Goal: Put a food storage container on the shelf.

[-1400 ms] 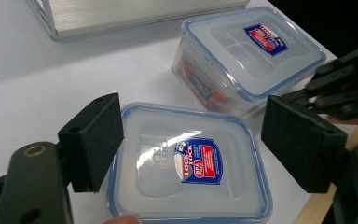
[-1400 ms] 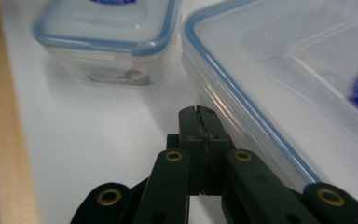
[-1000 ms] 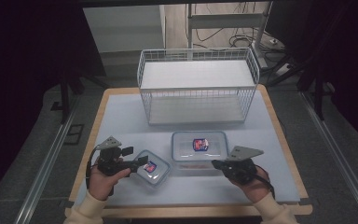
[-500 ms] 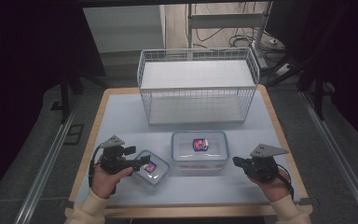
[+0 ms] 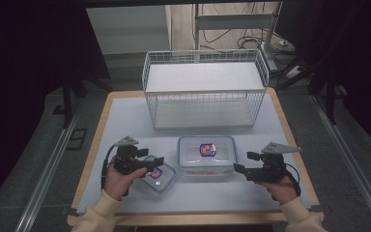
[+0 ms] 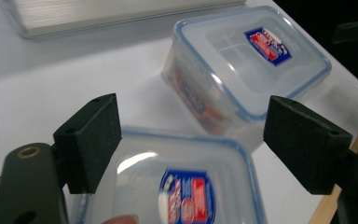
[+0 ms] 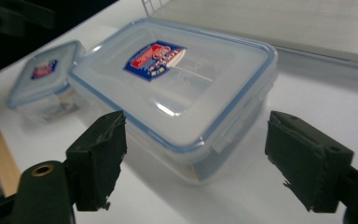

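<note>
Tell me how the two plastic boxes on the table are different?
The big box is a long rectangle; the small box is nearly square. The big box sits in the middle of the table, apart from both tools; the small box sits just under the open left tool. Both are clear, with blue-edged lids and red-and-blue stickers.

Both clear boxes (image 5: 206,157) (image 5: 158,174) had blue-rimmed lids with red-and-blue labels; the basket (image 5: 205,89) was white, the fingers (image 7: 98,156) black.

Right gripper (image 5: 238,162) jaws just opened.
</note>
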Motion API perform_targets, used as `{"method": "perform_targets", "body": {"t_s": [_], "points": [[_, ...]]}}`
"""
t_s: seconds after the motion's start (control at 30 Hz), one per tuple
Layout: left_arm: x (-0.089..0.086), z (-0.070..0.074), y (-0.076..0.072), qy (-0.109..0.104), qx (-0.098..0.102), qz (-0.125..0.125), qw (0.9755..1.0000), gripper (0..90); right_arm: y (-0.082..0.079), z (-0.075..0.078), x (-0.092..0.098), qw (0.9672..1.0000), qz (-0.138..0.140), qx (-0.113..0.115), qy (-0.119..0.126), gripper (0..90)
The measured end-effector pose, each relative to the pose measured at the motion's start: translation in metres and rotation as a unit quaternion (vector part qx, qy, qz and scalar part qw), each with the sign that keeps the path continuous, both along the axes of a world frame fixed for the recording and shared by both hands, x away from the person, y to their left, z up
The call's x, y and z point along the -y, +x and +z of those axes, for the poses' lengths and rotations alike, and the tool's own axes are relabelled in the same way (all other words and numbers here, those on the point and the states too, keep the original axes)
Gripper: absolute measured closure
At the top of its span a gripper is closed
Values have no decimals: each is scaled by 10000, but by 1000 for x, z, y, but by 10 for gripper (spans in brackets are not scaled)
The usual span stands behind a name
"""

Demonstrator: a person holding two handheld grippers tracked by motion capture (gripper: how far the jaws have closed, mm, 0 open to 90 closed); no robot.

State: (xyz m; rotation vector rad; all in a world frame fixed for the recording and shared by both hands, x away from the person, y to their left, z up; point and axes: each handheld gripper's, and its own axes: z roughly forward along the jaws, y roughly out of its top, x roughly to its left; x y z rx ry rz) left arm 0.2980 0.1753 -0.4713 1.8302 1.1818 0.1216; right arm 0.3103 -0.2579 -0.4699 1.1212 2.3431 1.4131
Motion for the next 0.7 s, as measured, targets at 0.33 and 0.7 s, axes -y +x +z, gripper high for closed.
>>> {"method": "perform_targets", "body": {"t_s": [0.33, 0.7], "points": [[28, -2, 34, -174, -485, -188, 9985, 176, 34, -1, -1, 9964, -152, -720, 421, 174], [48, -3, 50, -187, -724, -364, 9965, 167, 49, -5, -11, 9945, -183, -968, 346, 141]]}}
